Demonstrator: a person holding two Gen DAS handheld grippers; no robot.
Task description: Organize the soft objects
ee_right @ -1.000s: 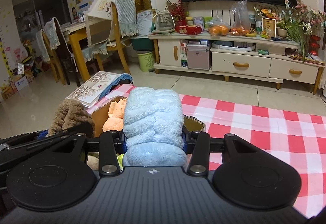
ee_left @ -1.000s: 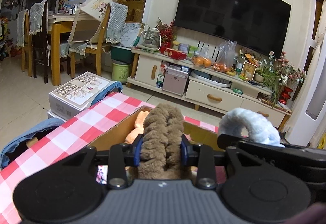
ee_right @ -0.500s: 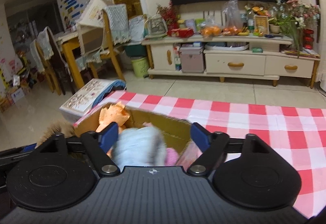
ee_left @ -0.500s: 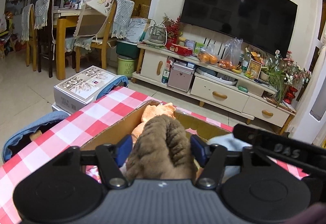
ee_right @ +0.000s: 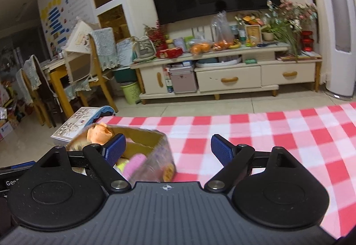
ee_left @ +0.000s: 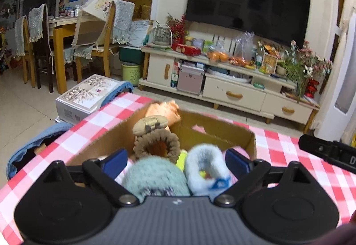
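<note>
Through the left wrist view I count one cardboard box [ee_left: 213, 131] on the checked worktop [ee_left: 106, 115], and in it four plush pieces I can separate: a peach one [ee_left: 165, 109] at the far rim, a brown slipper [ee_left: 156, 147] in the middle, then a teal one [ee_left: 153, 178] and a light blue slipper [ee_left: 203, 164] nearest me. My left tool [ee_left: 175, 159] has just been opening; its two blue pads stand spread over the box, touching none of them. At the right edge a bar of the right tool [ee_left: 327, 151] pokes in. The right wrist view shows only the peach piece and a pink one [ee_right: 135, 161], blurred; there my right tool [ee_right: 168, 148], also just opened, is spread wide and holds nothing, half over the box corner, half over bare cloth.
</note>
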